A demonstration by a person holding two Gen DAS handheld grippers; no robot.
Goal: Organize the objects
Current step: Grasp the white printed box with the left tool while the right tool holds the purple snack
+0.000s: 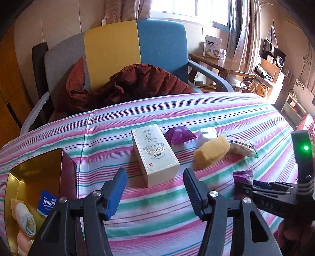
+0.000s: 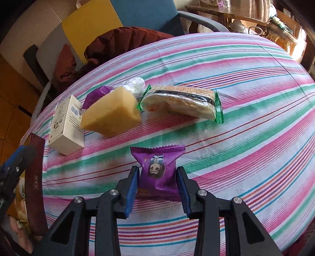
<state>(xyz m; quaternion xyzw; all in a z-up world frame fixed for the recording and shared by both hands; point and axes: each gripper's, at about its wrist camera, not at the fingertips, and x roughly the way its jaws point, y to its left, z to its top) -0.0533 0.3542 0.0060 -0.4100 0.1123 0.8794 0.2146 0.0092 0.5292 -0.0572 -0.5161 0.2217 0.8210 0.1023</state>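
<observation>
Right gripper (image 2: 156, 184) clamps upright purple snack packet (image 2: 157, 169), long axis vertical.

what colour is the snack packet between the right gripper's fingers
Purple, with a small printed figure; the crinkle-edged foil snack packet shows best in the right wrist view.

armchair (image 1: 133, 49) grey, yellow, blue | window (image 1: 198, 9) sunlit | wooden side table (image 1: 214, 61)

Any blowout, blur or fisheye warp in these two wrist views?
Left wrist view: the window is blown out, glare washes the right-hand room corner, and the striped tablecloth bows with the lens; the cream box is sharp. Right wrist view: even light, stripes curve strongly, the yellow sponge looks slightly soft, and the purple snack packet is crisp.
</observation>
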